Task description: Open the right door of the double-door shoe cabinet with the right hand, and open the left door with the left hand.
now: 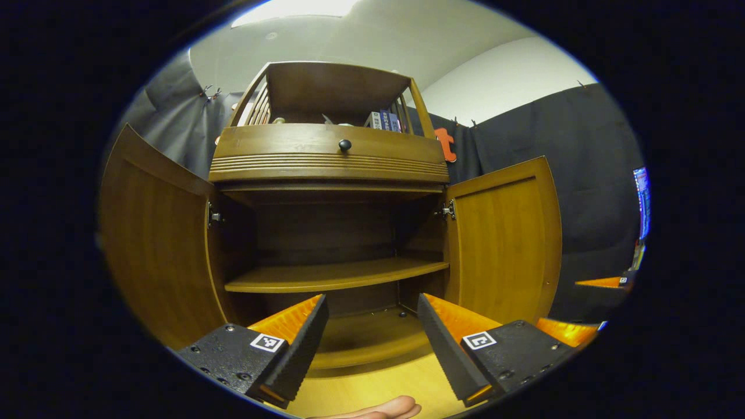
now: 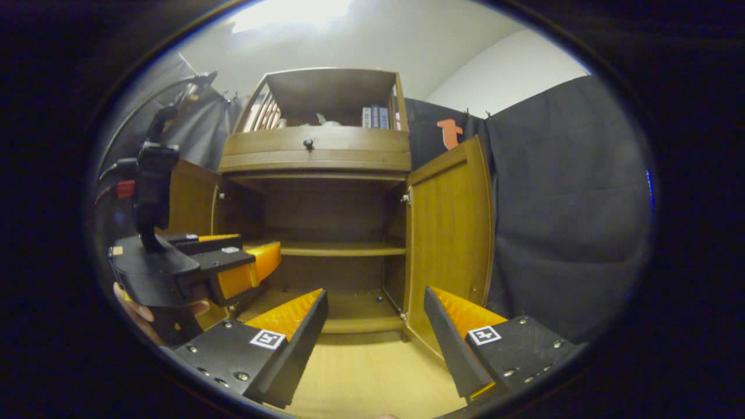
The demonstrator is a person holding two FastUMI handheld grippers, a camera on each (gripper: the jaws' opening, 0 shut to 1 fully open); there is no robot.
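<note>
Left gripper (image 1: 372,326): seen at the bottom of the left gripper view, fingers spread wide with nothing between them, held above the floor (image 1: 378,384) in front of the cabinet (image 1: 329,174). A fingertip of a hand (image 1: 378,410) is seen at the lower edge beneath it.

Right gripper (image 2: 375,320): seen at the bottom of the right gripper view, fingers likewise parted and empty, held before the cabinet's lower opening, near the right door (image 2: 451,227) but not touching it. In the same view the left gripper (image 2: 256,262) is seen at the left, held by a hand (image 2: 142,314), level with the shelf (image 2: 340,249).

Cabinet: dark wood, double-door, standing against the booth's cloth wall (image 1: 582,174). Both doors are swung open.

Left door (image 1: 157,244): opened outward to the left, inner face shown, hung on a metal hinge (image 1: 214,217).

Right door: opened outward to the right, inner face shown in the left gripper view (image 1: 503,238), hinge (image 1: 447,210) at its upper inner corner.

Interior: one shelf (image 1: 334,274) across the middle; nothing is seen on it or on the bottom board (image 1: 366,334).

Upper part: a drawer front with a round knob (image 1: 345,145); above it an open compartment with slatted sides, in which books (image 1: 384,121) and some small items, too small to identify, are kept.
</note>
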